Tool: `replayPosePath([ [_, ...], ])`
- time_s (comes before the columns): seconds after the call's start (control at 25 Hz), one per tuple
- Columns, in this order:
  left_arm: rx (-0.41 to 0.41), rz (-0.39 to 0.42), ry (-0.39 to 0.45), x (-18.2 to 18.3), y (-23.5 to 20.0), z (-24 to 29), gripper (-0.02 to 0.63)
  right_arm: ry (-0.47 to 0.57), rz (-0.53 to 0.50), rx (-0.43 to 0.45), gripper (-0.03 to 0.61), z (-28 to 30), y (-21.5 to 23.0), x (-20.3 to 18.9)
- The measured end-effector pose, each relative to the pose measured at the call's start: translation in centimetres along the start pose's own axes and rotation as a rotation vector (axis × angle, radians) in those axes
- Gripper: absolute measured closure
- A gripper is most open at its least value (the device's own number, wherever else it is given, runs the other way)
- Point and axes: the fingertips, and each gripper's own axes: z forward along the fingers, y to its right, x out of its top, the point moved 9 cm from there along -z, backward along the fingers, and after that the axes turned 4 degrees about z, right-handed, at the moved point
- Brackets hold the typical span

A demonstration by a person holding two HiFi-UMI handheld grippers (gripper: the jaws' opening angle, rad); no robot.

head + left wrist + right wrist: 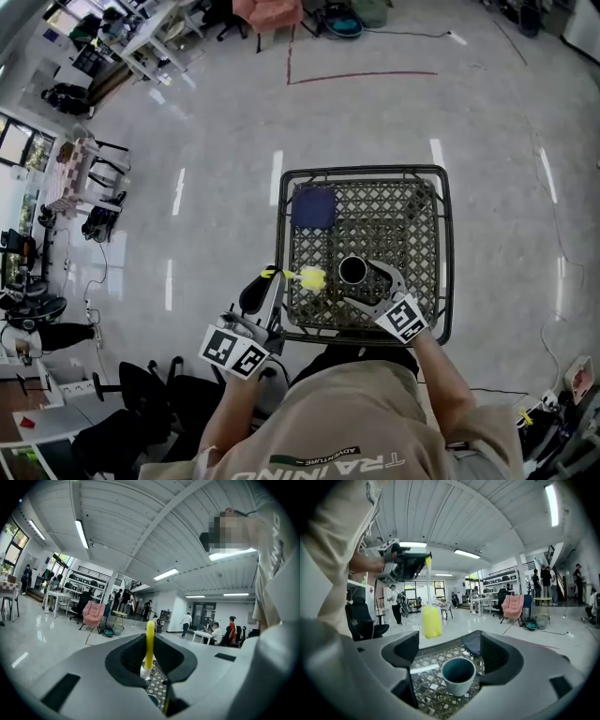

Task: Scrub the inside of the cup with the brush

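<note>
Polished grey floor spreads across an open office hall, with desks, chairs and a pink armchair (93, 613) far behind, and people standing or sitting by the desks. Close in front of me stands a small black table (366, 172) with a lattice top.

At the left, my left hand-held gripper (266, 283) is closed tight on the thin yellow handle of the brush (312, 277). In the left gripper view the handle stands straight up out of the pinched jaws. The brush's yellow head is in the air over the table's left edge, to the left of the cup and clear of it, outside the cup.

Further along, a dark blue square pad (313, 206) lies flat on the lattice near the far left corner, apart from everything else.

The cup (458, 674) stands upright on the lattice toward the near middle of the table, its mouth open upward and its inside dark blue-green.

At the right, my right hand-held gripper (457, 660) reaches in from the near right corner. Its jaws are spread wide with the cup between them. The cup sits nearer the right jaw, a clear gap shows at the left jaw, and I cannot tell whether the right jaw touches it.
</note>
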Motion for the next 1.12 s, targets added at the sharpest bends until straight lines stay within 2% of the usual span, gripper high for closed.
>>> replayPosePath([
  [0.16,-0.004,-0.001,-0.019,0.0,-0.3,0.3,0.555,-0.109,-0.073,-0.022,0.141,2.7,0.6,-5.3],
  [0.36,-0.029,-0.007,-0.049,-0.7,-0.5,0.4,0.555,-0.179,-0.025,-0.062,0.141,4.7,2.7,-9.5],
  [0.52,-0.04,-0.028,-0.058,-1.2,-0.8,0.9,0.555,-0.199,-0.024,-0.039,0.141,6.6,2.8,-10.5],
  [0.76,-0.064,-0.002,-0.083,-1.2,-1.0,1.6,0.555,-0.214,-0.001,-0.026,0.141,9.2,2.8,-12.0],
  [1.12,-0.003,0.008,-0.146,-2.3,-2.7,-0.4,0.555,-0.188,-0.019,-0.011,0.143,11.3,3.6,-13.1],
])
